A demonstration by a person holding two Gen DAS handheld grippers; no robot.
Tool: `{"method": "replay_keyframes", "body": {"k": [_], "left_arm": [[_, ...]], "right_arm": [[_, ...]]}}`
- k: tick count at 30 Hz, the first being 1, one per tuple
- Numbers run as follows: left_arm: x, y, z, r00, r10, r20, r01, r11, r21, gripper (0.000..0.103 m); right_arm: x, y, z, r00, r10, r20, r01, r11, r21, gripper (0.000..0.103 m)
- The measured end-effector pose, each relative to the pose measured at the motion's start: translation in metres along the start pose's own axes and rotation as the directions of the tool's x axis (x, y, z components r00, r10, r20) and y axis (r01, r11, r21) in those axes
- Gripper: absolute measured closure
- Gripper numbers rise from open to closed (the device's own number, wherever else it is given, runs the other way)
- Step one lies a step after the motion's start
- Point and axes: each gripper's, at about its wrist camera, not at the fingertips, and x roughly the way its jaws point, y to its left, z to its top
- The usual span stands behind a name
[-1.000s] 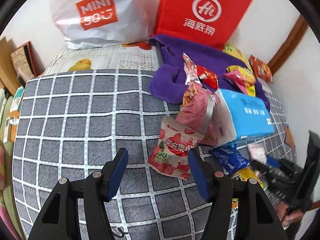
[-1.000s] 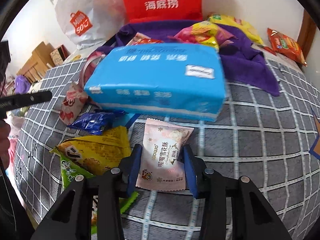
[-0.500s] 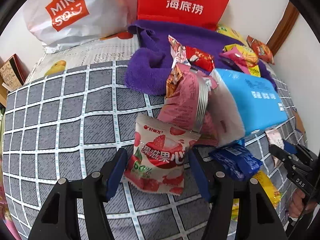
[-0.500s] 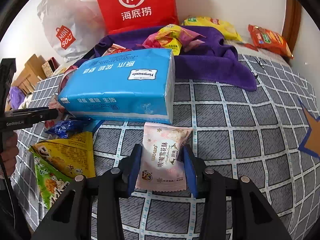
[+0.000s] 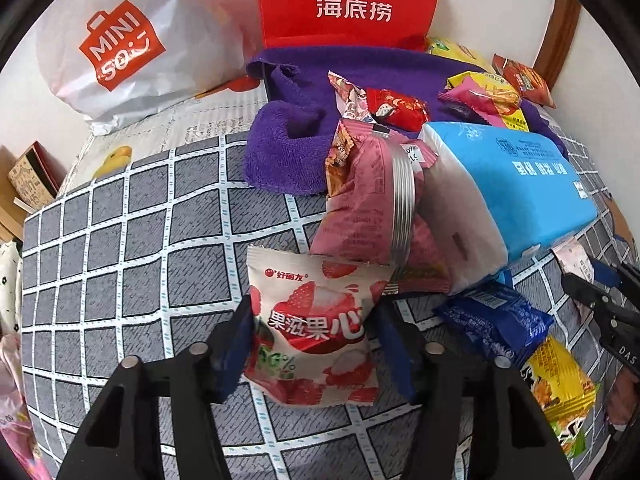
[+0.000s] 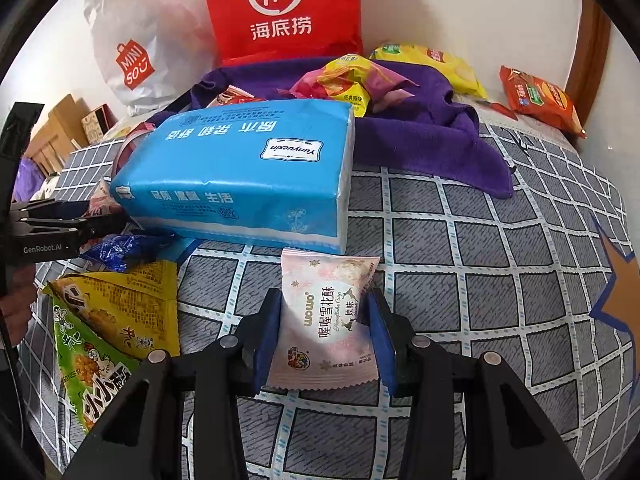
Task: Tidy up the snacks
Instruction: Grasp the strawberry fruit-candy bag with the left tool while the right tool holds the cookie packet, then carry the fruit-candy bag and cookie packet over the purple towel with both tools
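A strawberry snack packet [image 5: 316, 332] lies on the checked bedcover [image 5: 132, 264], between the jaws of my left gripper [image 5: 316, 344]. Those jaws are closing: the left pad touches the packet's edge and the right pad stands a sliver off it. My right gripper [image 6: 324, 340] is shut on a pale pink snack packet [image 6: 326, 320], and its jaws are just starting to open. Each gripper also shows at the edge of the other's view, the right gripper [image 5: 600, 300] and the left gripper [image 6: 72, 224].
A blue tissue pack [image 6: 240, 176] lies just beyond both packets, with a pink bag [image 5: 368, 200] leaning on it. A blue wrapper [image 5: 496, 320] and a yellow-green bag [image 6: 108, 336] sit between the grippers. A purple towel [image 6: 432, 132] bears more snacks. A red bag [image 6: 280, 8] and a white bag [image 5: 120, 48] stand at the wall.
My left gripper came forward and down until the strawberry packet sat between its jaws, then the jaws narrowed. The right gripper kept the pink packet and shifted slightly.
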Motion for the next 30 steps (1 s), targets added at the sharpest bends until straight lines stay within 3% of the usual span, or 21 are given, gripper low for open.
{"method": "replay_keyframes", "body": {"k": [5, 14, 30], "left_arm": [[-0.007, 0.008, -0.004, 0.999, -0.039, -0.003, 0.039, 0.999, -0.024, 0.057], [-0.029, 0.018, -0.012, 0.997, -0.080, 0.022, 0.081, 0.994, -0.068, 0.057], [-0.072, 0.008, -0.024, 0.984, -0.158, 0.078, 0.163, 0.984, -0.074, 0.057]], "right_arm": [[0.000, -0.001, 0.001, 1.000, -0.008, 0.004, 0.008, 1.000, 0.009, 0.061], [-0.009, -0.003, -0.003, 1.000, 0.007, 0.001, -0.007, 0.999, 0.038, 0.063], [-0.057, 0.005, -0.003, 0.996, 0.019, 0.083, -0.022, 0.999, 0.035, 0.064]]}}
